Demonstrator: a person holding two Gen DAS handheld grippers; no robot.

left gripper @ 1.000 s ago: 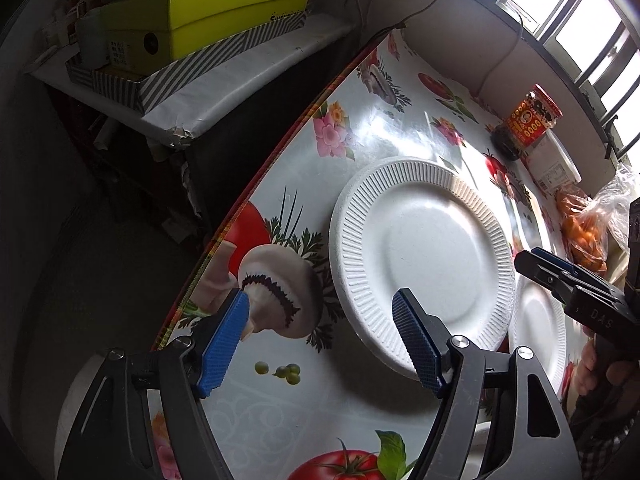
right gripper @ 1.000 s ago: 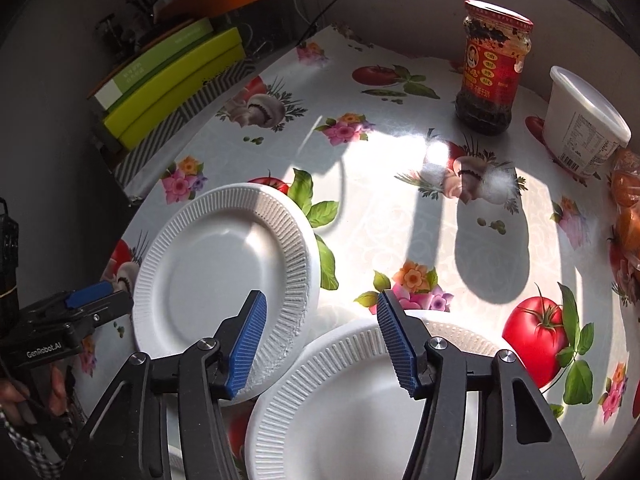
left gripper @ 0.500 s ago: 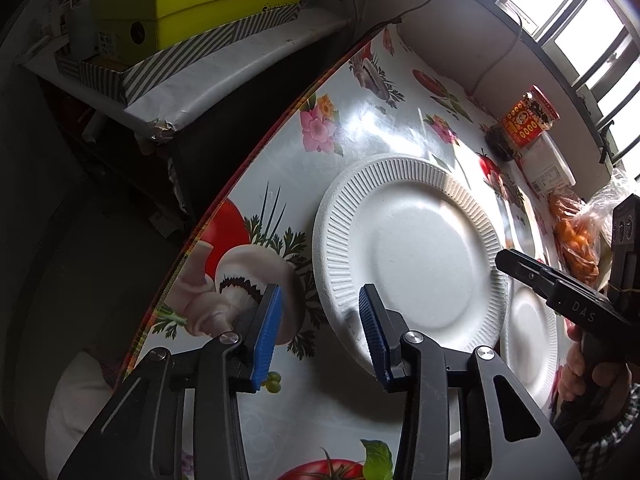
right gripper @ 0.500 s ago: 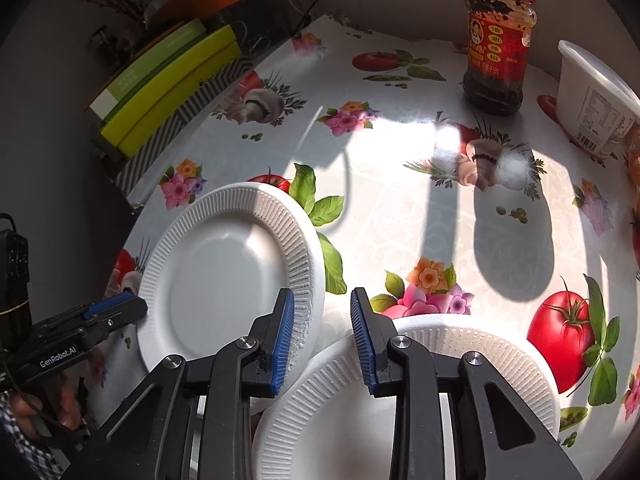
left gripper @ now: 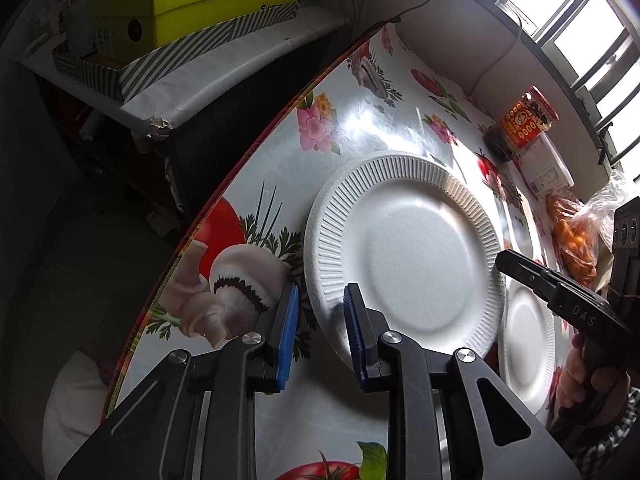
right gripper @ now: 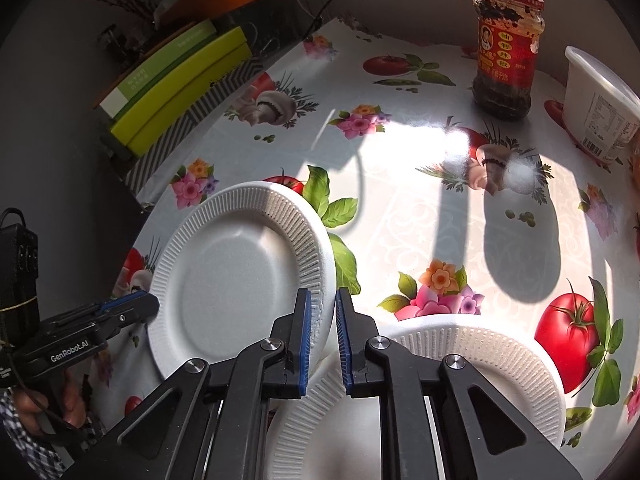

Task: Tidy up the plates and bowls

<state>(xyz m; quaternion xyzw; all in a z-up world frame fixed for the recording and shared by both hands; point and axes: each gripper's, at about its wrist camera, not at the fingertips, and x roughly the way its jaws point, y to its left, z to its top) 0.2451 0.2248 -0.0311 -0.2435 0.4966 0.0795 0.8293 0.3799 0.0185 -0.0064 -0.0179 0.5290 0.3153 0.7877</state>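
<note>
Left wrist view: left gripper (left gripper: 320, 320) narrowed around near rim of upper paper plate (left gripper: 404, 256), blue pads either side of rim, contact unclear. Plate close to table edge (left gripper: 224, 192), overlapping second plate (left gripper: 528, 340) beyond it.

Right wrist view: right gripper (right gripper: 322, 334) clamped on opposite rim of same plate (right gripper: 236, 276), rim raised over second plate (right gripper: 472, 364). Open tablecloth (right gripper: 400, 160) beyond plate up to chili jar (right gripper: 506, 46) and white tub (right gripper: 600, 108).

The second plate (right gripper: 460, 364) is half buried under the right gripper's (right gripper: 322, 336) arms and cut off at the bottom edge. Tub (right gripper: 600, 108) runs off the right side, label too tiny to read.
</note>
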